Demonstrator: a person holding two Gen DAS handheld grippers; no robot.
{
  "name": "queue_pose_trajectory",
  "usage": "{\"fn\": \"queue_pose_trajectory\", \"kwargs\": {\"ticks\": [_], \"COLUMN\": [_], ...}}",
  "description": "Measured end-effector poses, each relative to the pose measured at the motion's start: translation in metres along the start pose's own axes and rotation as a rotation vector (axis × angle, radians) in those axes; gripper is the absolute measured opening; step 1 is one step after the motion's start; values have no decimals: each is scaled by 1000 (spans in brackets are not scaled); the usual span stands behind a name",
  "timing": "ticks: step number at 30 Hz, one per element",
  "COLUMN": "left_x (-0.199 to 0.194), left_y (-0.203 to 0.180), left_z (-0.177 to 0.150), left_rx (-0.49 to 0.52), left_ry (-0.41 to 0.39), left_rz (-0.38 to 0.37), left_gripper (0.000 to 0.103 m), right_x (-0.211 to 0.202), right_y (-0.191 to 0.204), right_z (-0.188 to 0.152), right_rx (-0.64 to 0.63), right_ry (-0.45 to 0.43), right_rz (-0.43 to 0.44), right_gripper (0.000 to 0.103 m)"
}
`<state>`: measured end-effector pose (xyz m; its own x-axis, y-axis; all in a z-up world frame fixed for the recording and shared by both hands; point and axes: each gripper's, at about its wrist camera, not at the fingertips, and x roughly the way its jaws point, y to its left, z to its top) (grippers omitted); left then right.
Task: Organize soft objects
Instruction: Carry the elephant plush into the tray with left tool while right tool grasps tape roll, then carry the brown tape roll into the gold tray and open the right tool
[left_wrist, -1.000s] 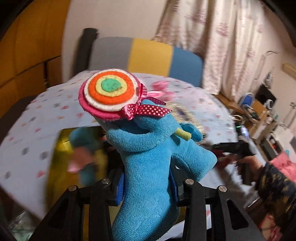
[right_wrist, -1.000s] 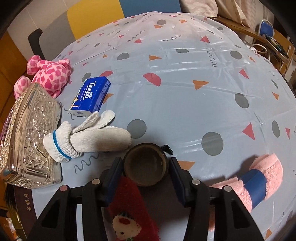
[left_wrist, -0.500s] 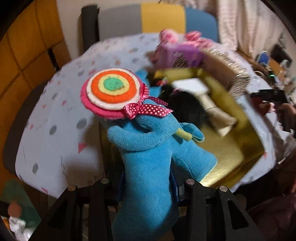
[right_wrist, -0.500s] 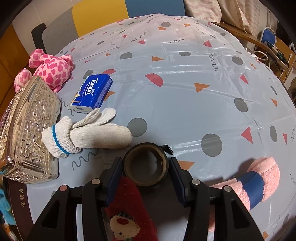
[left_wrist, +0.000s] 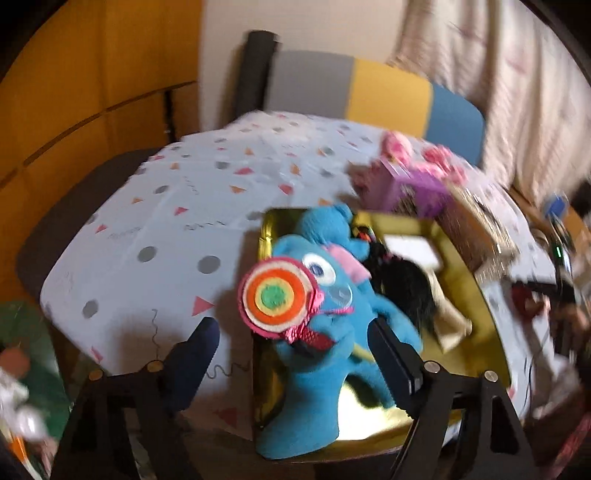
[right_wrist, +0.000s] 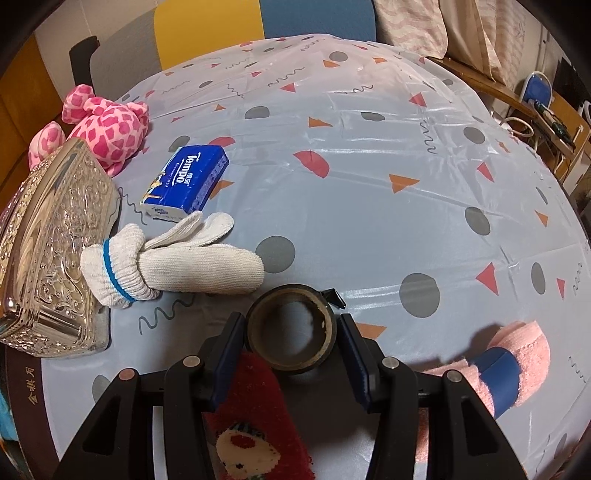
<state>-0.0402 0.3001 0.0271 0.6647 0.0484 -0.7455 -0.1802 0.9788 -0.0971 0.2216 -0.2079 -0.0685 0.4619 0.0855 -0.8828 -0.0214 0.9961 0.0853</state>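
A blue plush toy (left_wrist: 325, 321) with a striped felt lollipop leans head-first over the open gold box (left_wrist: 480, 343). My left gripper (left_wrist: 293, 350) straddles it with its jaws opening. The left pad stands well clear of the toy and the right pad is beside its arm. A black fuzzy item (left_wrist: 402, 288) and a white item (left_wrist: 410, 247) lie in the box. My right gripper (right_wrist: 291, 343) is shut on a dark tape roll (right_wrist: 291, 332) just above the patterned tablecloth (right_wrist: 369, 184). A white knit glove (right_wrist: 177, 262) lies left of the roll.
A silver embossed lid (right_wrist: 55, 236), a blue tissue pack (right_wrist: 188, 177) and a pink spotted plush (right_wrist: 107, 129) sit at the left. A pink sock with a blue band (right_wrist: 509, 365) lies right, a red sock (right_wrist: 255, 424) under my gripper. A purple box (left_wrist: 413, 184) stands behind the gold box.
My left gripper's jaws have spread apart and the blue plush has tipped forward and down over the gold box. The right gripper and its tape roll have stayed put.
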Motion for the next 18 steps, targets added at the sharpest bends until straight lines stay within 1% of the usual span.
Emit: {"fn": "queue_pose_trajectory", "kwargs": {"ticks": [2,4,7,9,11,13,18], "left_x": [-6,-14,-19,-20,-18,-12,2], "left_y": [-3,-15,-40,-64,-88,-114,-152], "left_z": [3,5,10,14,19,20,20], "left_rx": [-61,-107,-127,-117,-89,-49,11], "left_ry": [-32,-77,-130,-157,-172,-170,-142], "left_rz": [34,49,76,77,83,80,70], "left_gripper": [82,84,84,89,90,90,91], "right_x": [0,-1,-1,-3,-6,-11,-27], "right_y": [3,5,6,4,2,-1,-8], "right_z": [0,0,0,0,1,3,8], "right_rx": [-17,-32,-38,-32,-23,-4,39], "right_ry": [-6,-12,-19,-27,-40,-62,-139], "right_rz": [-13,-26,-41,-52,-61,-70,-76], "right_gripper": [51,51,51,51,51,51,51]}}
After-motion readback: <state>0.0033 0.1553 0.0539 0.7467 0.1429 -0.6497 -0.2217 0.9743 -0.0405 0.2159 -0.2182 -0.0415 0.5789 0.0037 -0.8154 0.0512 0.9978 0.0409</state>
